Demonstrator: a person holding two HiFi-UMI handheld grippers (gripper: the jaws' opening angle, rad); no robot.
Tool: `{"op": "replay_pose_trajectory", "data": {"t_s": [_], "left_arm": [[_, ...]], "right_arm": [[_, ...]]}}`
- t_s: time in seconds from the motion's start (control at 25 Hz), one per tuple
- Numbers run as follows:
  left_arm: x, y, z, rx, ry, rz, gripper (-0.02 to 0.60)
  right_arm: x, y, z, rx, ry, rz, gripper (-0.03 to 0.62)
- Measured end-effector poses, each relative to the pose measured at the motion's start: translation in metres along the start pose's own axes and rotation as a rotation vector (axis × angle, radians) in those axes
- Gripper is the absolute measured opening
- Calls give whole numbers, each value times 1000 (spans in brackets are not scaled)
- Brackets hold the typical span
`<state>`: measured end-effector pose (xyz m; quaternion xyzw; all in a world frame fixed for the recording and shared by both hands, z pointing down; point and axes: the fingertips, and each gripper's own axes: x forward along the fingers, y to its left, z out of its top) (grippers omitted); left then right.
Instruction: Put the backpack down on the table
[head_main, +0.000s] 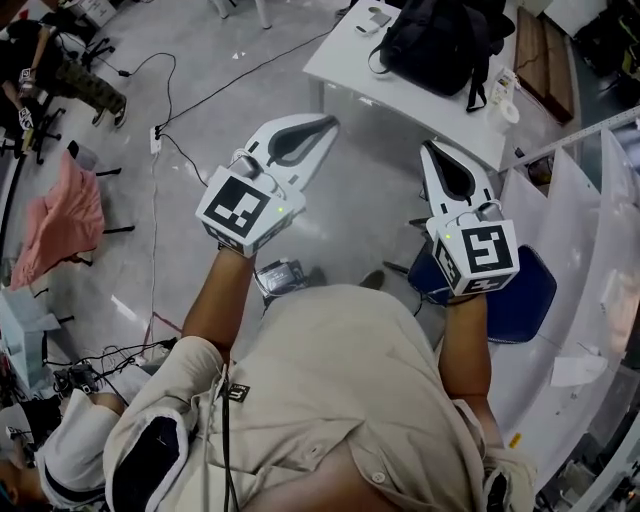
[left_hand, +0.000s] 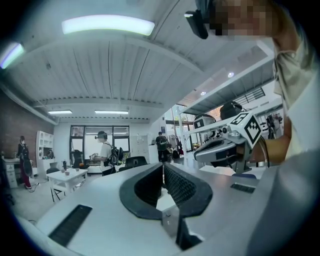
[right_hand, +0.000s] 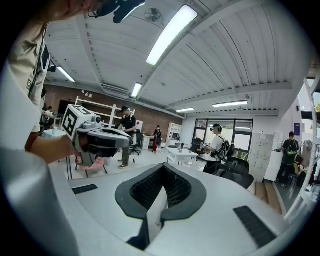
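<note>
- The left gripper (head_main: 322, 124) is held out level above the floor in the head view; in the left gripper view its jaws are seen pressed together at the tips, the ribbed black pads (left_hand: 177, 185) are shown bare, and nothing is caught between them.
- The right gripper (head_main: 428, 148) is carried alongside, tipped slightly downward; in the right gripper view its jaws are likewise closed tip to tip, and nothing is gripped; each gripper is seen from the side in the other's view.
- The backpack (head_main: 440, 45), black, is found lying on the white table (head_main: 400, 95) at the top of the head view; it is well apart from both grippers and is touched by neither; one dark strap is trailed toward the table's near edge.
- A small flat grey item (head_main: 372, 18) is laid on the table to the left of the backpack; a white container (head_main: 506, 100) is placed near the table's right corner, just beside the strap.
- A blue chair (head_main: 525, 290) is seen on the floor under the right gripper; its seat is partly covered by the marker cube.
- A pink cloth (head_main: 62, 220) is draped over a stand at the left edge; black cables (head_main: 200, 95) are run across the grey floor between it and the table.
- The lower part of the head view is filled by the beige shirt (head_main: 340, 400) of the person by whom the grippers are held.
- In the right gripper view a standing person (right_hand: 218, 145) is seen far off before large windows; whatever is in that person's hands is too small to be made out.
</note>
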<state>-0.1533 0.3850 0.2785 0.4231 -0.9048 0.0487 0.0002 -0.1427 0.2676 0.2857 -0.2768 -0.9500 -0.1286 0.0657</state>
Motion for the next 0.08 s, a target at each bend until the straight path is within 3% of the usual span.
{"op": "replay_pose_trajectory", "data": {"t_s": [0.08], "left_arm": [[-16, 5, 2, -1, 2, 10, 21]], "right_arm": [[0, 15, 6, -4, 1, -1, 25]]}}
